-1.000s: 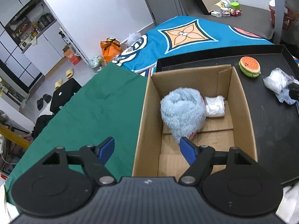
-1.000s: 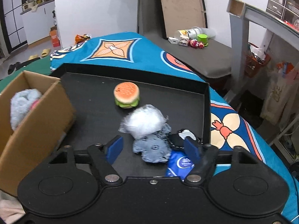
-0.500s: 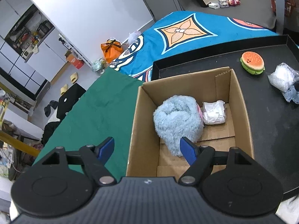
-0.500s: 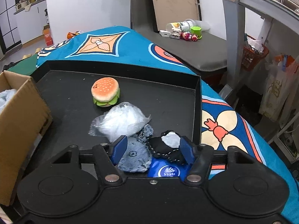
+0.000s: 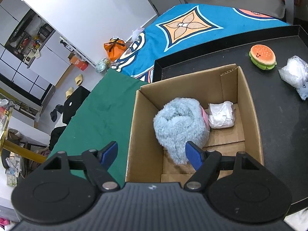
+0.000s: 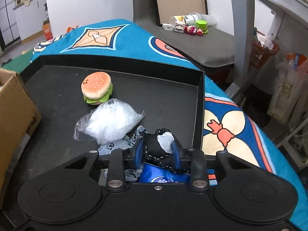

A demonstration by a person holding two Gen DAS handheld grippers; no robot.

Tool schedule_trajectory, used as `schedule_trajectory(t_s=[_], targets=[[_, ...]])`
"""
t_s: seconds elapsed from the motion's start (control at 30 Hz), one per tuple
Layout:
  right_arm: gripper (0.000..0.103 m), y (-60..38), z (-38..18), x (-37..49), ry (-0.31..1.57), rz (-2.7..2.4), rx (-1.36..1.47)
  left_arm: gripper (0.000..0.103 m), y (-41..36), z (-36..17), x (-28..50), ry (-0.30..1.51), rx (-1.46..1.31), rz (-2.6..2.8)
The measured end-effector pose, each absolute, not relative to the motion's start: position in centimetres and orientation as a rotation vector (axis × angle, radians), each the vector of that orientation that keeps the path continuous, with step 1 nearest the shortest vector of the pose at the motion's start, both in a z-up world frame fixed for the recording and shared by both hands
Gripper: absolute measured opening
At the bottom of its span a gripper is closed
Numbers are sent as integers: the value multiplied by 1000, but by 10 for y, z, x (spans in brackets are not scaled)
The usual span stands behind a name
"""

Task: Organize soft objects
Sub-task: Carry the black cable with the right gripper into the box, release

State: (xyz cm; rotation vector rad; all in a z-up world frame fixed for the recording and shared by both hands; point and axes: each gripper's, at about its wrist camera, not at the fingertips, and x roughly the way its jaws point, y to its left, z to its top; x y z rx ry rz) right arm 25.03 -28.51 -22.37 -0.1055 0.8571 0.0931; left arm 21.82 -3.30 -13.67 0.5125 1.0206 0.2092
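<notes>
A cardboard box [image 5: 250,104] stands on a black tray [image 5: 284,134] and holds a fluffy light-blue plush [image 5: 179,127] and a white crumpled bundle [image 5: 221,113]. My left gripper [image 5: 152,154] is open and empty above the box's near left corner. My right gripper [image 6: 157,154] is shut on a black soft item with a white patch [image 6: 159,144], over a denim piece [image 6: 115,146] and a blue packet [image 6: 161,177]. A burger plush [image 6: 97,90] and a clear bag of white stuffing [image 6: 109,123] lie on the tray [image 6: 163,100].
The box's side [image 6: 13,113] shows at the left of the right wrist view. A green cloth [image 5: 96,119] lies left of the box. A blue patterned blanket [image 6: 100,36] covers the surface behind the tray. A grey bench with small toys [image 6: 192,28] stands beyond.
My right gripper moved forward and down and closed on the black soft item. My left gripper rose and drew back a little above the box, still open.
</notes>
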Motion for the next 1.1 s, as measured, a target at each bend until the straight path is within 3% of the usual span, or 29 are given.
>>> schedule_trajectory(t_s=[1.1], targets=[[30,-252,-137,203,654,180,-9,76,9,-99,177,940,430,178]])
